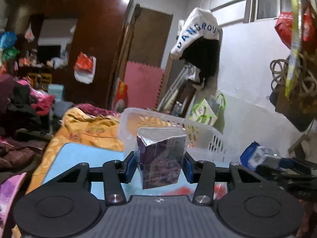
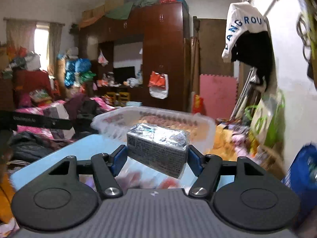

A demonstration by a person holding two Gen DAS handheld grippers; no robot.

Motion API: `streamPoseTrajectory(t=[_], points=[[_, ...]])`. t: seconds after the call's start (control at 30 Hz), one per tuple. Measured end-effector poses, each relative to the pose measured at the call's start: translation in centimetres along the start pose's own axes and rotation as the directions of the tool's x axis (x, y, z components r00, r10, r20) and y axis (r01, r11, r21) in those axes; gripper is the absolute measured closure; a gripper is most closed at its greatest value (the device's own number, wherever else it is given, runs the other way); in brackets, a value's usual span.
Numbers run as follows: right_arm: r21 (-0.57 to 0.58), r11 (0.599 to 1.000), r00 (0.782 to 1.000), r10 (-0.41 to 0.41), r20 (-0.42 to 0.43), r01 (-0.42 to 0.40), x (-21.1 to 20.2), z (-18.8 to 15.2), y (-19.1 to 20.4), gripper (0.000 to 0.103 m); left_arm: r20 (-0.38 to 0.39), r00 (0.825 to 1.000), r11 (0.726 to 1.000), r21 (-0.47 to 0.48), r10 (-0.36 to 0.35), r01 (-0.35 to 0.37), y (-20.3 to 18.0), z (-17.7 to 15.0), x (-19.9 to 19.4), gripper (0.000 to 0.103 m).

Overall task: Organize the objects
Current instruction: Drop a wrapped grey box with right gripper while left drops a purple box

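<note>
My left gripper (image 1: 160,163) is shut on a purple box wrapped in clear film (image 1: 161,158), held upright above the light blue table (image 1: 79,156). My right gripper (image 2: 157,156) is shut on a dark box wrapped in clear film (image 2: 158,148), held tilted above the same table (image 2: 65,158). A white slotted plastic basket (image 1: 210,138) stands just beyond both boxes; in the right wrist view the basket (image 2: 111,121) is blurred. The right gripper with a blue-and-clear package shows at the right edge of the left wrist view (image 1: 277,162).
An orange quilt (image 1: 85,127) lies beside the table on the left. Piles of clothes (image 2: 39,119) and a dark wardrobe (image 2: 164,55) fill the room behind. A white wall (image 1: 253,79) with hanging clothes and bags stands to the right. Colourful items lie blurred on the table near the grippers.
</note>
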State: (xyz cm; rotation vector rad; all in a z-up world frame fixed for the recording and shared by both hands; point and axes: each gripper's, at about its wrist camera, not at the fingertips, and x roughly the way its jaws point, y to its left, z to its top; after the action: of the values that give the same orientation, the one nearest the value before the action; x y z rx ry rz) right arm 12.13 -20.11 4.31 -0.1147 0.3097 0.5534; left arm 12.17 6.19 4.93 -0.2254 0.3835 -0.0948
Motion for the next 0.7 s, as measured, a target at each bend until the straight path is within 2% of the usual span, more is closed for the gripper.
streamPoseTrajectory(t=[0.17, 0.37, 0.4, 0.43, 0.47, 0.5, 0.53, 0.6, 0.7], points=[[-0.024, 0.999, 0.997, -0.031, -0.072, 0.030, 5.9, 2.5, -0.7, 0.035, -0.070, 0.997, 0.999, -0.048, -0.030, 0.027, -0.6, 3.7, 6.2, 0.051], [-0.023, 0.999, 0.991, -0.026, -0.129, 0.024, 9.6, 2.0, -1.5, 0.034, -0.145, 0.989, 0.999, -0.047, -0.015, 0.008, -0.7, 4.2, 10.8, 0.049], [-0.027, 0.999, 0.992, -0.027, -0.124, 0.024, 9.6, 1.8, -1.5, 0.027, -0.155, 0.988, 0.999, -0.040, -0.016, 0.010, -0.8, 4.1, 11.3, 0.038], [-0.024, 0.999, 0.992, -0.030, -0.121, 0.027, 9.5, 1.6, -1.5, 0.020, -0.161, 0.987, 0.999, -0.036, -0.009, 0.003, -0.8, 3.9, 11.6, 0.019], [-0.019, 0.999, 0.994, -0.030, -0.109, 0.029, 8.9, 1.4, -1.6, 0.008, -0.156, 0.988, 1.000, -0.026, 0.002, -0.007, -0.9, 3.7, 11.4, 0.013], [-0.017, 1.000, 0.996, -0.021, -0.092, 0.020, 8.1, 1.4, -1.7, 0.002, -0.141, 0.990, 1.000, -0.010, 0.011, -0.012, -1.0, 3.6, 10.9, 0.008], [-0.016, 1.000, 0.997, -0.005, -0.078, 0.004, 7.3, 1.4, -1.8, 0.001, -0.121, 0.993, 1.000, 0.005, 0.015, -0.014, -1.1, 3.5, 10.1, 0.003], [-0.016, 1.000, 0.997, 0.001, -0.073, -0.002, 5.7, 1.3, -1.9, 0.001, -0.093, 0.996, 1.000, 0.014, 0.001, 0.000, -1.1, 3.2, 8.2, 0.000], [0.004, 1.000, 0.999, 0.018, -0.042, -0.018, 2.2, -0.1, -2.5, 0.000, -0.040, 0.997, 0.997, 0.041, -0.059, 0.060, -0.7, 2.0, 4.1, 0.000]])
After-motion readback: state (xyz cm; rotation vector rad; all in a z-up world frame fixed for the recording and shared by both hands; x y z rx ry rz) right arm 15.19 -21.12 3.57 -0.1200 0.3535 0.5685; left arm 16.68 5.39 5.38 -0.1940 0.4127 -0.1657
